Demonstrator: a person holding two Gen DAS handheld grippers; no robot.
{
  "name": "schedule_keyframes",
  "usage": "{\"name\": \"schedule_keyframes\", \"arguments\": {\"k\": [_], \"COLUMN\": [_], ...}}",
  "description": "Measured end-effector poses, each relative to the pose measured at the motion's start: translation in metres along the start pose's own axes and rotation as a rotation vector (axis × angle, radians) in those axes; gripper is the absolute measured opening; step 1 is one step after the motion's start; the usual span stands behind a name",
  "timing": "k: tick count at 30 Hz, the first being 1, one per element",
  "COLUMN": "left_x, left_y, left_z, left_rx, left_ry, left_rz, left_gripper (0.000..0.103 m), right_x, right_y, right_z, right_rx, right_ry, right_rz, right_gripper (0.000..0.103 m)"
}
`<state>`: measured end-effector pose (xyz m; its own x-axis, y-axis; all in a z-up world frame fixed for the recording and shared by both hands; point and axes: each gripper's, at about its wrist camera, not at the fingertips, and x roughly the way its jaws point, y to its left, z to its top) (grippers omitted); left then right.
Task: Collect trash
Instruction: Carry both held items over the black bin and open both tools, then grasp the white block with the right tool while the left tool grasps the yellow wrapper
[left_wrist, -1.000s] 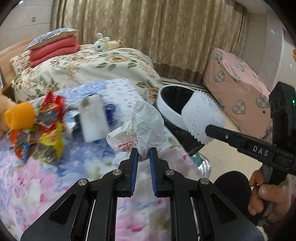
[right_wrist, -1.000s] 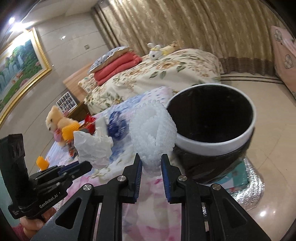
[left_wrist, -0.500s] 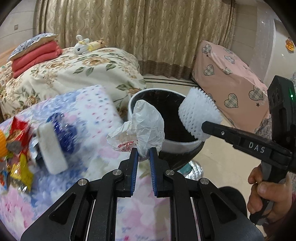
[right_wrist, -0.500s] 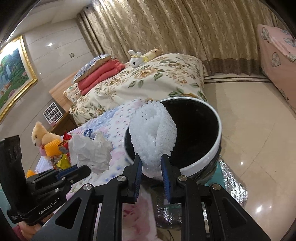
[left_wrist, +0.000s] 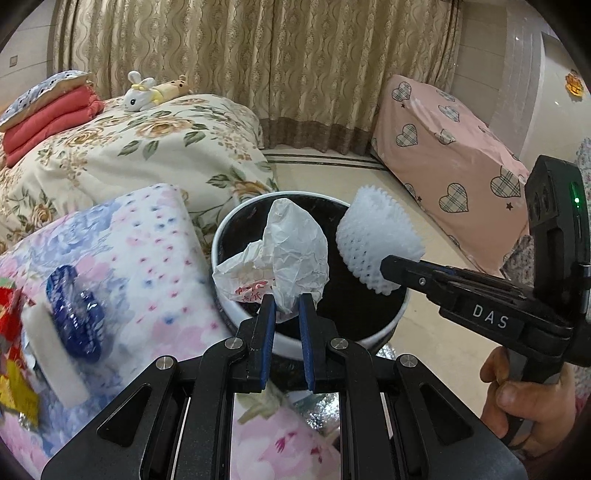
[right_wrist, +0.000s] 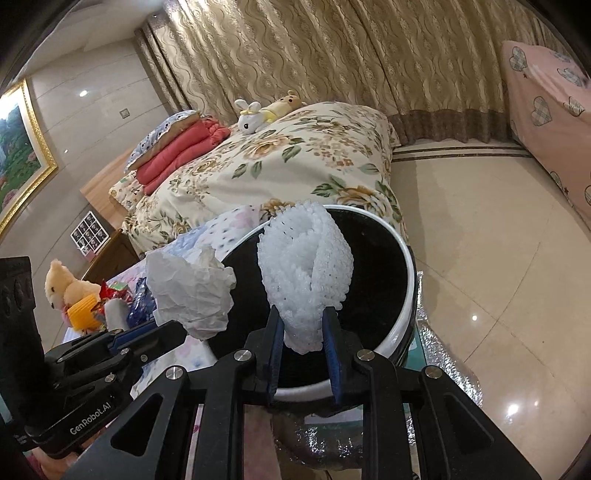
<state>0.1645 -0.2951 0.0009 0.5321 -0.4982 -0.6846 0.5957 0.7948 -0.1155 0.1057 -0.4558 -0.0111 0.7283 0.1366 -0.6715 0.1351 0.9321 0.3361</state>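
Note:
A black trash bin with a white rim (left_wrist: 384, 332) stands on the floor beside the flowered cover. My left gripper (left_wrist: 287, 308) is shut on a crumpled white plastic bag (left_wrist: 291, 251) and holds it over the bin's near-left rim. To its right, my right gripper (left_wrist: 388, 266) is shut on a white foam net sleeve (left_wrist: 376, 240) above the bin's opening. In the right wrist view the foam net (right_wrist: 306, 266) stands upright between the blue pads of my right gripper (right_wrist: 302, 321), over the bin's rim (right_wrist: 408, 280). The bag (right_wrist: 192, 288) hangs at the left gripper (right_wrist: 173, 328).
On the flowered cover (left_wrist: 147, 258) to the left lie a blue wrapper (left_wrist: 74, 317), a white block (left_wrist: 51, 354) and bright snack wrappers (left_wrist: 11, 354). A bed (left_wrist: 147, 147) stands behind. A pink heart-print cover (left_wrist: 443, 147) is at the right. Silver foil (right_wrist: 443, 354) lies under the bin.
Both grippers have carried their loads to the right, off the flowered cover and over the bin. The bin now sits under the bag and the foam net. Both grips are unchanged.

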Motion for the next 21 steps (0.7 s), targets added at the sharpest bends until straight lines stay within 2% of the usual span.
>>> {"name": "schedule_keyframes", "arguments": {"k": [6, 8, 9, 10, 11, 12, 15, 19, 21], "left_x": [0.011, 0.012, 0.013, 0.013, 0.012, 0.010, 0.005, -0.004, -0.010], "left_y": [-0.003, -0.003, -0.003, -0.004, -0.004, -0.003, -0.002, 0.008, 0.014], "left_z": [0.005, 0.006, 0.006, 0.005, 0.005, 0.003, -0.003, -0.015, -0.023], "left_rx": [0.002, 0.000, -0.001, -0.004, -0.006, -0.006, -0.003, -0.030, -0.047], "left_ry": [0.012, 0.007, 0.006, 0.004, -0.001, -0.008, -0.016, -0.015, -0.012], "left_rz": [-0.008, -0.012, -0.014, -0.014, -0.012, -0.008, -0.001, 0.005, 0.011], "left_gripper": [0.014, 0.017, 0.023, 0.034, 0.040, 0.050, 0.051, 0.054, 0.056], "right_x": [0.005, 0.006, 0.007, 0.008, 0.009, 0.009, 0.008, 0.002, -0.001], "right_y": [-0.008, -0.009, -0.010, -0.010, -0.010, -0.011, -0.012, -0.008, -0.004], "right_z": [0.004, 0.006, 0.006, 0.006, 0.006, 0.006, 0.007, 0.003, 0.001], "right_rx": [0.012, 0.012, 0.011, 0.010, 0.012, 0.017, 0.028, 0.040, 0.042], "right_ry": [0.004, 0.005, 0.008, 0.014, 0.019, 0.020, 0.010, -0.010, -0.020], "right_rz": [-0.008, -0.010, -0.014, -0.019, -0.024, -0.026, -0.027, -0.019, -0.008], "right_gripper": [0.024, 0.025, 0.025, 0.028, 0.031, 0.039, 0.057, 0.058, 0.064]}}
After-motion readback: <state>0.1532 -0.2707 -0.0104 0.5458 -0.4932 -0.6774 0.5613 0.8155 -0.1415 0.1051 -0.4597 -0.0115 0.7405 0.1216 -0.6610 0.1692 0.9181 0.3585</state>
